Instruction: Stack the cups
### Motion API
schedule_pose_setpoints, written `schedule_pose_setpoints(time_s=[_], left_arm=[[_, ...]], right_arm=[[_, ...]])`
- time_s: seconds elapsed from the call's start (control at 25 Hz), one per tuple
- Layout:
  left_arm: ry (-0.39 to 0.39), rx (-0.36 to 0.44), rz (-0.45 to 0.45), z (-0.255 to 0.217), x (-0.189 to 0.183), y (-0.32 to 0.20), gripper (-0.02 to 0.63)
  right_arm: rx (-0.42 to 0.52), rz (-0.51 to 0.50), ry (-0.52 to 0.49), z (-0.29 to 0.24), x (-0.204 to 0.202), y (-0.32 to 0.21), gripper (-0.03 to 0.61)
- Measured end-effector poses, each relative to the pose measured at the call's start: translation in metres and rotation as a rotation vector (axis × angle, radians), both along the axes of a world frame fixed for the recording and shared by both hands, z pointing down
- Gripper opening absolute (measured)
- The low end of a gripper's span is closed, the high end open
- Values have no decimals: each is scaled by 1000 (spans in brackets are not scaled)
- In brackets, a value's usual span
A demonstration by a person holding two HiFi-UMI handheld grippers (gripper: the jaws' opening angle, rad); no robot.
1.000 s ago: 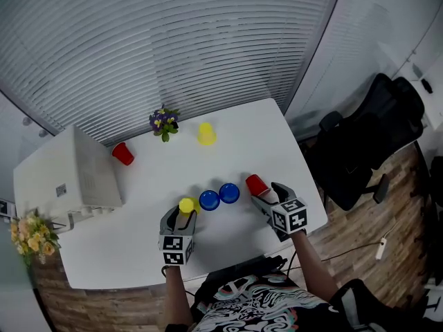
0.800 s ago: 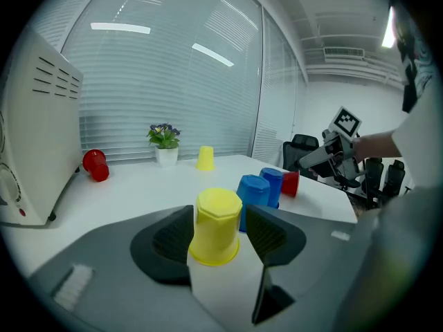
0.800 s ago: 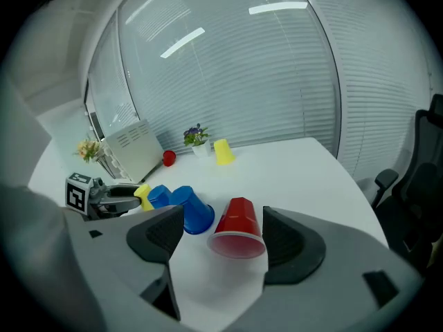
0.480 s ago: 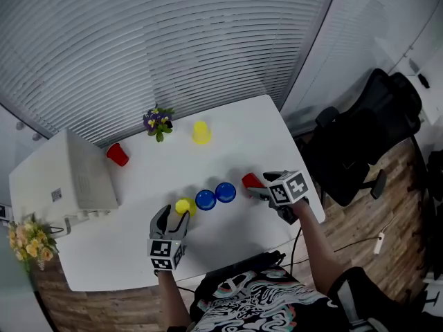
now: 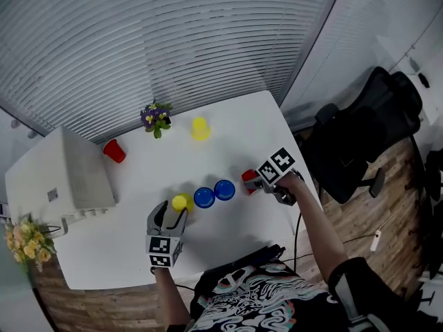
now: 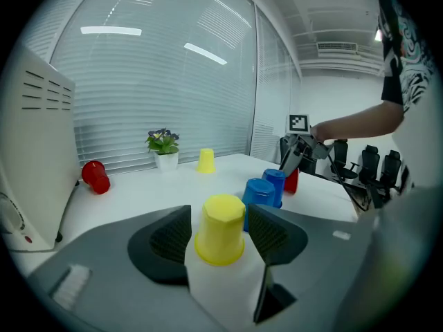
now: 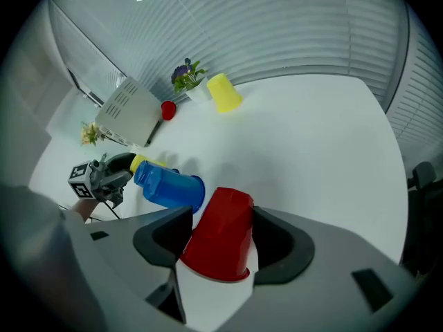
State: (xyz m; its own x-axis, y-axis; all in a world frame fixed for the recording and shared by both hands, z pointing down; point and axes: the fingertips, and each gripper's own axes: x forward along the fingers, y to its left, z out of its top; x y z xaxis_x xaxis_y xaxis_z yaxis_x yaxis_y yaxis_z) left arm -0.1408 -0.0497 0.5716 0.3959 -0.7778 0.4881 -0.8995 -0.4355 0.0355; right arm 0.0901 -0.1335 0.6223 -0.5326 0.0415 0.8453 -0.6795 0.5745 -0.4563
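A yellow cup [image 6: 220, 228] stands upside down on the white table [image 5: 228, 133] between the jaws of my left gripper [image 5: 173, 211]. Those jaws are opening, and the pads [image 6: 169, 239] stand just off the cup. Two blue cups [image 5: 204, 198] [image 5: 224, 189] stand upside down side by side to its right. My right gripper [image 7: 223, 230] is rolled over, and its jaws are closing on a red cup [image 7: 220, 237], which is tilted and touches both pads. Far back stand another yellow cup [image 5: 200, 128] and another red cup [image 5: 113, 151].
A small potted plant [image 5: 156, 118] stands at the table's far edge. A white appliance [image 5: 62, 178] fills the left end, with a bunch of flowers [image 5: 28, 244] by its near corner. A black office chair [image 5: 367, 144] stands off the right side.
My right gripper has rolled over and closed in on the red cup, which now tilts. My left gripper has drawn back a little, and its jaws have widened round the yellow cup.
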Motion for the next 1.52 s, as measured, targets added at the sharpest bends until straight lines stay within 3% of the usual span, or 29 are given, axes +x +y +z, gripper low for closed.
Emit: schedule_pose_setpoints(time_s=[0.16, 0.28, 0.4, 0.48, 0.6, 0.68, 0.88, 1.12, 1.52], left_arm=[[-26, -19, 83, 5, 13, 5, 255], [-36, -19, 92, 7, 16, 4, 252], [-45, -19, 85, 9, 15, 5, 242], [-47, -23, 83, 11, 14, 7, 238], [-46, -24, 79, 12, 14, 8, 233], [-40, -26, 73, 13, 13, 10, 230], [-37, -29, 72, 12, 13, 13, 227], [-26, 53, 39, -5, 6, 13, 206], [41, 79, -9, -15, 1, 9, 206]], right_arm=[[-47, 21, -29, 1, -3, 2, 264], [31, 32, -84, -9, -6, 0, 259], [211, 88, -222, -31, -11, -10, 259], [386, 125, -258, -44, -6, -19, 259], [649, 120, -193, -52, 6, -26, 259], [731, 108, -154, -49, 10, -22, 259], [808, 154, -143, -43, 19, -8, 258], [839, 235, -137, -37, 40, 15, 250], [834, 199, -43, -27, 41, 32, 227]])
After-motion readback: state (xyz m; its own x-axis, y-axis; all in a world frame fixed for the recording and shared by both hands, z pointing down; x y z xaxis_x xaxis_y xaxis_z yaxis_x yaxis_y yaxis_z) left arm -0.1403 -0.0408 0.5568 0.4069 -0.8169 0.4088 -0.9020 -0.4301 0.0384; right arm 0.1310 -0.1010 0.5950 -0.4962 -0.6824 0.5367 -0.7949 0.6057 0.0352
